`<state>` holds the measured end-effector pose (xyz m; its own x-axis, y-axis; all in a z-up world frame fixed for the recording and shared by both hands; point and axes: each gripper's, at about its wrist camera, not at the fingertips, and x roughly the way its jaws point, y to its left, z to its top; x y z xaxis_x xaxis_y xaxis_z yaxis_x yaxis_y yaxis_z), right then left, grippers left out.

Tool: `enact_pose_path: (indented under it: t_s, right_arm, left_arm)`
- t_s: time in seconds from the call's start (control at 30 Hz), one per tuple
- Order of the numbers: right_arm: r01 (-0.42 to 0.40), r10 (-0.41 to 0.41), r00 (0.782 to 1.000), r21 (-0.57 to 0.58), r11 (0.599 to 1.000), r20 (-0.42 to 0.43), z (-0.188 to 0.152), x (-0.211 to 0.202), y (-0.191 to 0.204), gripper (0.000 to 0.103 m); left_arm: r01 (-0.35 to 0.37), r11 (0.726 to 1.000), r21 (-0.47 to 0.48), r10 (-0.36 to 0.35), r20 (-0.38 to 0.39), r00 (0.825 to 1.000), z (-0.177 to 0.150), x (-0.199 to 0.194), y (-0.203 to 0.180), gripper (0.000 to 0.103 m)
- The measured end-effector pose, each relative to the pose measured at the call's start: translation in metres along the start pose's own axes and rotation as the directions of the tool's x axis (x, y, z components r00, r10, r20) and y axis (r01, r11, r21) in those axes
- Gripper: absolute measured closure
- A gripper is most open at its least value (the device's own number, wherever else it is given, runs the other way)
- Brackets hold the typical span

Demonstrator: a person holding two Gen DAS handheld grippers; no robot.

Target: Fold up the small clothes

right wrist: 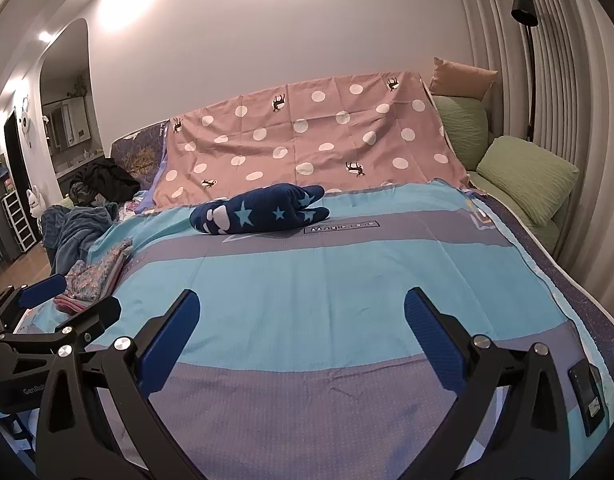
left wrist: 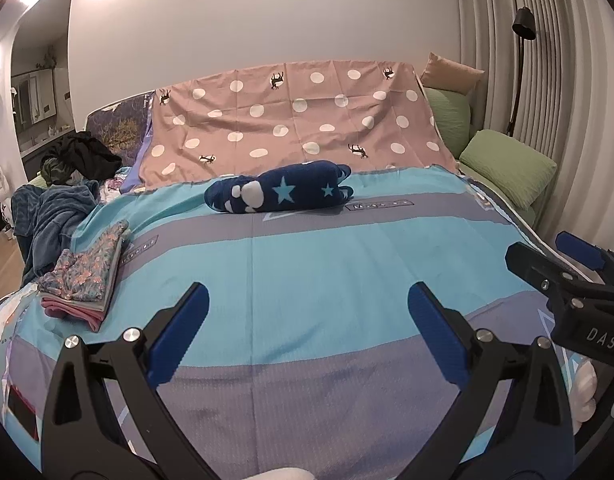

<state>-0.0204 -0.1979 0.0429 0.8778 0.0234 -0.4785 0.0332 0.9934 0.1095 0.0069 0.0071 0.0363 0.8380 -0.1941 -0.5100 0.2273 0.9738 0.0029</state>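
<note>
1. We see a fleecy navy garment (left wrist: pixel 277 188) with pale stars and white blobs, bundled into a soft roll at the far edge of the smooth blue-and-grey striped sheet (left wrist: pixel 307 264).
2. A flat stack of folded floral clothes (left wrist: pixel 85 276) lies on the left.
3. Our left gripper (left wrist: pixel 307 312) hangs spread wide, grasping nothing.
4. Our right gripper (right wrist: pixel 301 316) gapes equally wide, empty, above the sheet.

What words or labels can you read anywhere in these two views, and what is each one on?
"DAS": white letters on the black body of the right tongs, the rest cut off.
"GenRob": on the left tongs body, cut off by the view's edge.
"Magic": printed box on the bedspread; the word after it is too blurred to read.
</note>
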Motion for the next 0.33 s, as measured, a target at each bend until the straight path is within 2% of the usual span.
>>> enact_pose_path:
  t_s: [0.33]
  right_arm:
    - [0.000,0.000,1.000,-0.009,1.000,-0.020,0.0014,0.0049,0.0029,0.001]
  left_arm:
    - [-0.003,1.000,-0.014,0.003,-0.012,1.000,-0.0025,0.0038,0.0033,0.002]
